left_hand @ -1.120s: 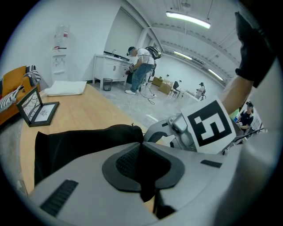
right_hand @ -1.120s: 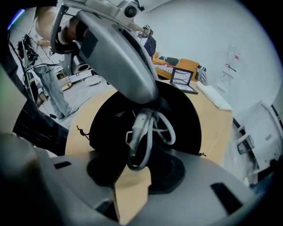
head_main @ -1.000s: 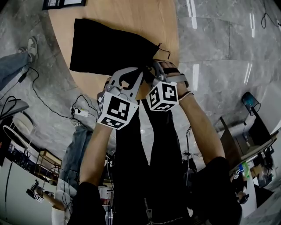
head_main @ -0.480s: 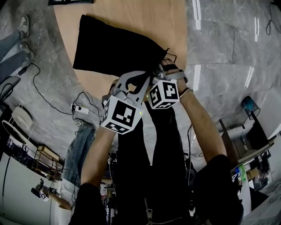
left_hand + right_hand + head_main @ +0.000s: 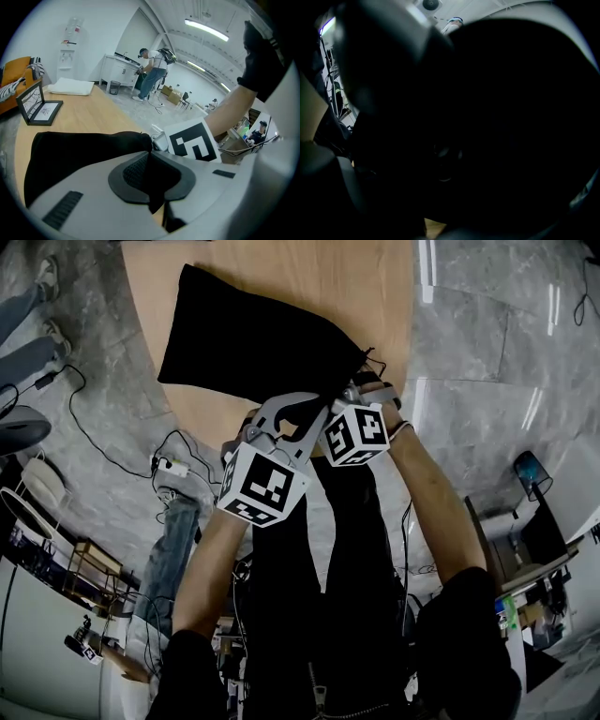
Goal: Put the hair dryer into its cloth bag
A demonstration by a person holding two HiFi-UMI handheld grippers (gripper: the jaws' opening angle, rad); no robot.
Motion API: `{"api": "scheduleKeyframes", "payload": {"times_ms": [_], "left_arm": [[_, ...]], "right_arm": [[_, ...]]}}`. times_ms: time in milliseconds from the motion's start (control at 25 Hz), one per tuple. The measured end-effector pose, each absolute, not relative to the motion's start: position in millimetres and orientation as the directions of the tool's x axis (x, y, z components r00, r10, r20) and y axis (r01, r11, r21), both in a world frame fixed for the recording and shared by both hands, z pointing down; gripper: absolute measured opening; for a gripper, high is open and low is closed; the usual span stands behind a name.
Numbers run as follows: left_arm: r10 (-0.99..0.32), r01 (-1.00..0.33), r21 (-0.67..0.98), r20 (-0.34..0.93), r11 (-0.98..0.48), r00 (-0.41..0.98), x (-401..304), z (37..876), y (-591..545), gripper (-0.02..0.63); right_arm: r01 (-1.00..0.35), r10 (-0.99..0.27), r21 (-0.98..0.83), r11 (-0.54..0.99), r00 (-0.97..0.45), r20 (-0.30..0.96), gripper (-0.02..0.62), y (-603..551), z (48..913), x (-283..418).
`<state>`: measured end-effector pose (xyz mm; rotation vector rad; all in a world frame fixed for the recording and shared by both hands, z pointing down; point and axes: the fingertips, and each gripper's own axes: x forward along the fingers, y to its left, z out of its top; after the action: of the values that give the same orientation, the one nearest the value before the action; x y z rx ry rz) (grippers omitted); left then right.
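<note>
While my left gripper (image 5: 311,412) is clamping shut on the bag (image 5: 253,343), my right gripper (image 5: 352,392) is just easing its jaws wider, dark cloth between them; whether they're gripping, I cannot tell.

A lab-like workroom. In the head view, cables (image 5: 89,432) and a power strip (image 5: 169,467) trail over grey stone floor (image 5: 487,352) at nine o'clock. In the left gripper view, ceiling strip lights (image 5: 206,29) run at one o'clock, with white cabinets (image 5: 119,75) at eleven.

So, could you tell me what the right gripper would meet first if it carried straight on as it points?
Most likely the cloth bag: the right gripper points at its mouth end, close by, and its own view is nearly all dark. Whether they already touch is unclear.
</note>
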<state>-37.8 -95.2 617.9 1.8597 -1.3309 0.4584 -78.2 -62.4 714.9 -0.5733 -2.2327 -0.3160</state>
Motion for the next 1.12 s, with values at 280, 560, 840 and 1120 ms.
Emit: {"api": "scheduleKeyframes", "payload": {"times_ms": [280,560,840,1120], "left_arm": [[-0.622,-0.913,0.386,0.686,-0.130,0.378,-40.1,622.9,-101.7,0.023],[-0.593,-0.925,0.349,0.716,-0.154,0.368,-39.7,626.9,-106.4,0.023],[-0.491,-0.938,0.289,0.799,-0.191,0.347,-15.7,662.0,-101.8,0.023],[-0.461,-0.953,0.254,0.834,-0.165,0.302,-4.9,706.2,-90.4,0.025]], "right_arm": [[0.432,0.303,-0.026,0.902,-0.587,0.751,0.184,-71.8,716.3,-74.7],[0.235,0.199,-0.068,0.970,-0.597,0.777,0.213,-100.3,703.0,-24.6],[-0.021,0.096,-0.133,0.991,-0.586,0.805,0.124,-110.4,681.4,43.1],[-0.232,-0.031,-0.136,0.963,-0.598,0.801,0.012,-116.0,661.9,66.9]]}}
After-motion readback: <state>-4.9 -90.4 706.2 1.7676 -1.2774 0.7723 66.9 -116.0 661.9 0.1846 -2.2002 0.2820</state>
